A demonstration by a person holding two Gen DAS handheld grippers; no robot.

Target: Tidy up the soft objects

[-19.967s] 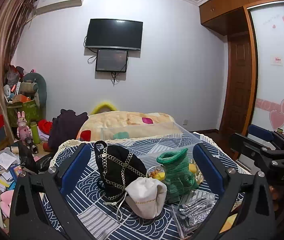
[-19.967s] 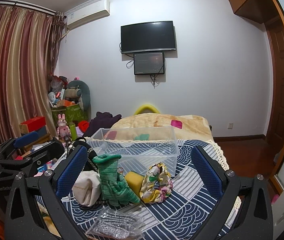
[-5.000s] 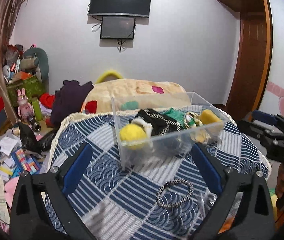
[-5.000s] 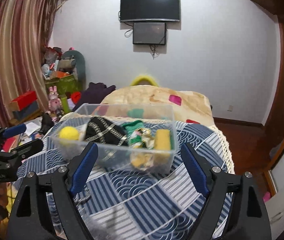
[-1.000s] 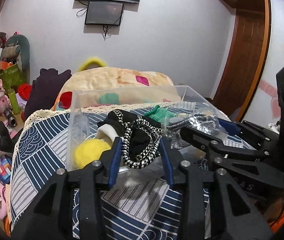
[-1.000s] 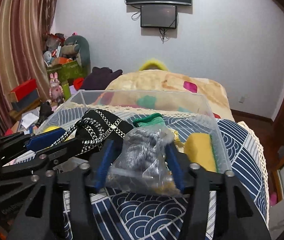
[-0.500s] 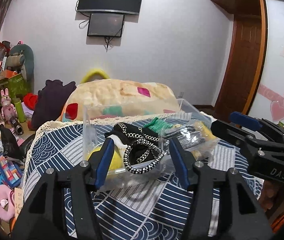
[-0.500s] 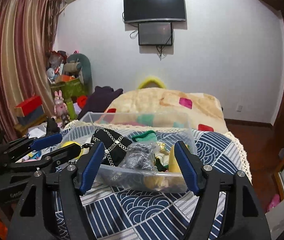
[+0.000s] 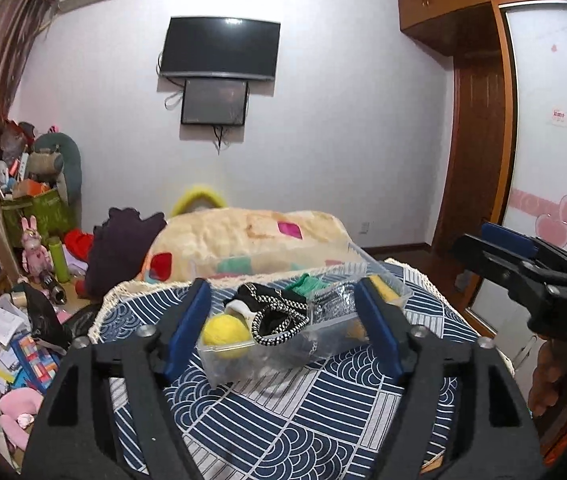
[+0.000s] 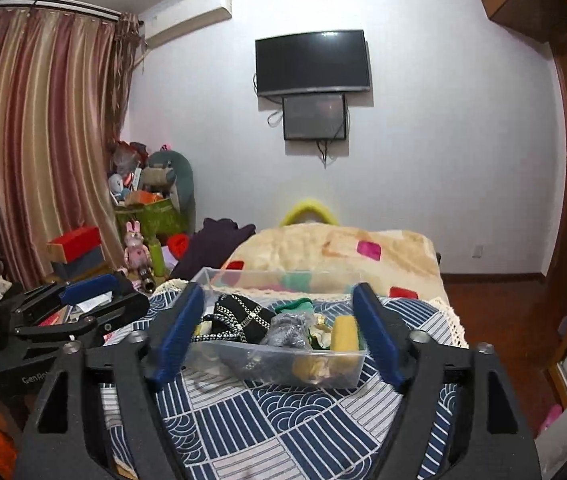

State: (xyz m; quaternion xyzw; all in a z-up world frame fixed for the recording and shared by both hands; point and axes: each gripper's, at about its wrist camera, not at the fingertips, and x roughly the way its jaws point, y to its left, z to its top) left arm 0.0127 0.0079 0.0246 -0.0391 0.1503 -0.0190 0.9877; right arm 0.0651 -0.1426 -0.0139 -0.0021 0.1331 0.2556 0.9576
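Both grippers, left gripper [image 9: 283, 326] & right gripper [image 10: 277, 334], fingers spread & empty w/ clear bin [image 10: 283, 364] full; judge: back off level, don't nudge bin.

left hand-held gripper [image 9: 281, 320] — jaws apart | clear bin [image 9: 283, 354] — filled

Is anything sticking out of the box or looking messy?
Yes, a little. The black-and-white cord loop droops over the front rim of the clear box instead of lying inside, next to the yellow ball. The box also sits at an angle on the blue patterned cloth. Nothing looks spilled or broken.
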